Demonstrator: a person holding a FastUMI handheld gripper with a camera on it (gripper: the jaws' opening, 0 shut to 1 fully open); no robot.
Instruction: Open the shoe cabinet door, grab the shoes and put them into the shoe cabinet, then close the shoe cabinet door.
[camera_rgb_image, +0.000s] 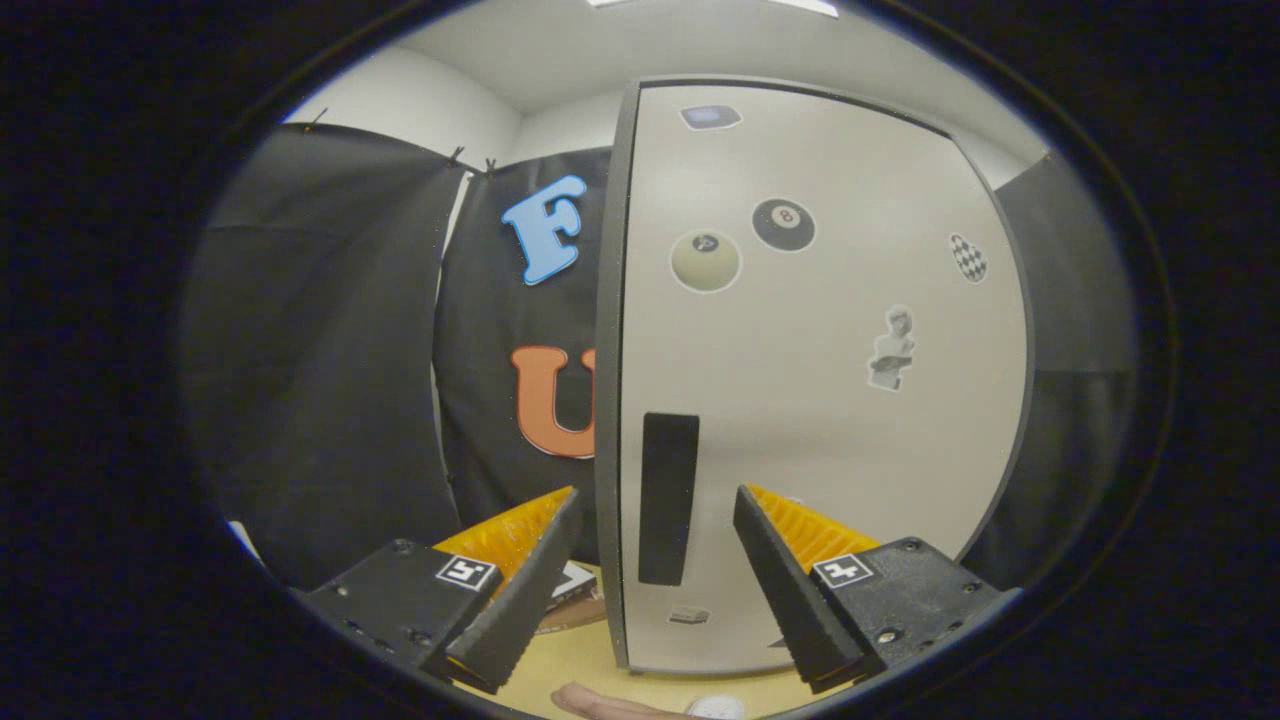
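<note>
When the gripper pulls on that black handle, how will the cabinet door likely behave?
The door looks like a flat rigid panel, so it should swing rather than flex. The slim black handle, between the open gripper's fingers, looks smooth and may slip. The stickered face offers no other grip.

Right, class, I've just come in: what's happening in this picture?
A person is holding a gripper up to a shoe cabinet. Its door looks shut, and the open fingers sit either side of the dark handle without touching it. It seems the door is about to be gripped and opened. Stickers dot the door.
</note>
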